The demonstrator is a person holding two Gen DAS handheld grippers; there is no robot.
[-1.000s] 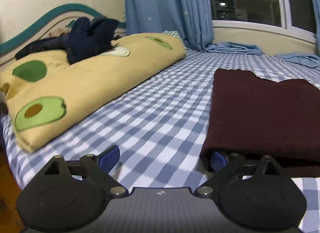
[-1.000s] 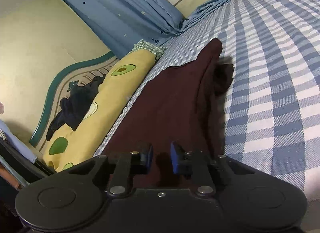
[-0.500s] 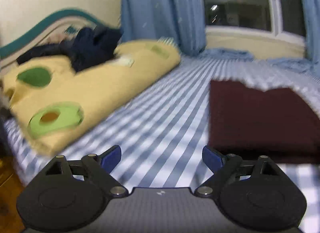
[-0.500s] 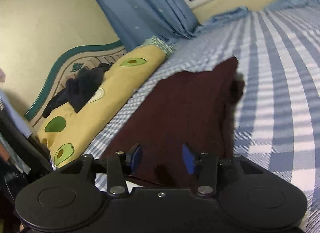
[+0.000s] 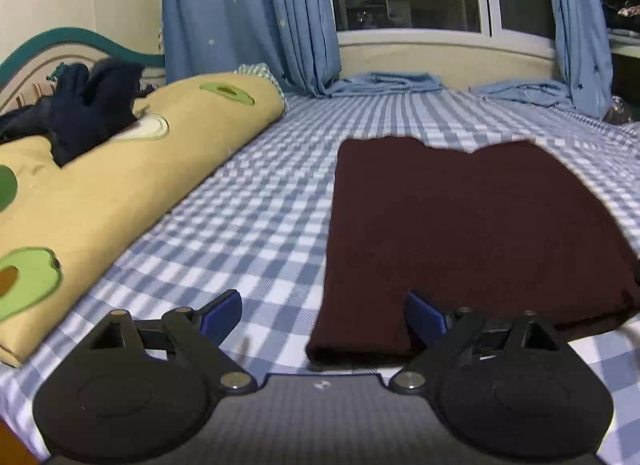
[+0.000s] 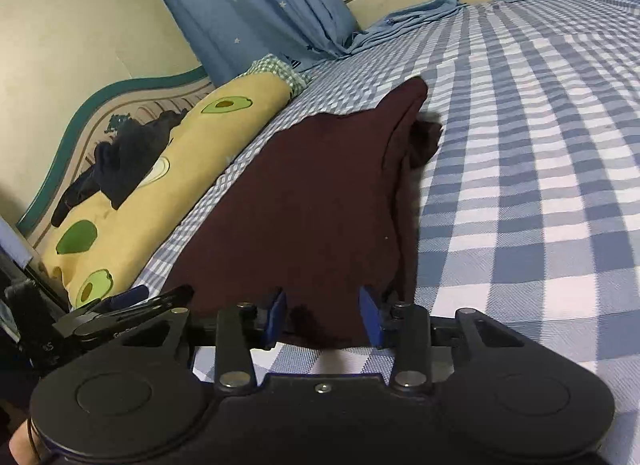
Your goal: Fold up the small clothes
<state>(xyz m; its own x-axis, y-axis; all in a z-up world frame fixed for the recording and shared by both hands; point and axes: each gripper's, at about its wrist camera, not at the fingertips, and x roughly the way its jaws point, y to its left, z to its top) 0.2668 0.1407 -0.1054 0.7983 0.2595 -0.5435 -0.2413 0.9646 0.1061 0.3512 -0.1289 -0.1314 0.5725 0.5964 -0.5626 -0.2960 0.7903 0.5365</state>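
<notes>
A yellow pillow [image 5: 132, 169] with avocado prints lay at the far left, along the headboard side of the checked sheet [image 5: 256, 225], and dark clothes [image 5: 88, 109] were heaped on its top. To the right of the pillow, with a strip of bare sheet between them, the maroon garment [image 5: 460, 233] lay folded flat into a rough rectangle.

My left gripper [image 5: 322, 315] hung over the garment's near left corner, its jaws spread wide. The left finger [image 5: 220, 315] stood over bare sheet, clear of the cloth; the right finger [image 5: 424, 315] was over the garment's near edge, and I could not tell whether it touched. Nothing was pinched between them.

My right gripper [image 6: 322, 321] sat further right, at the garment's near edge, close to its thicker folded right side. Its jaws had just been opening and stood about halfway apart. The cloth's edge [image 6: 316, 329] lay in the gap between them, but the pads were not pressing on it. From that view the left gripper showed at the garment's near left corner [image 6: 132, 301].

Right of the garment lay only bare checked sheet, reaching to the blue curtains [image 5: 248, 13] bunched under the window.
</notes>
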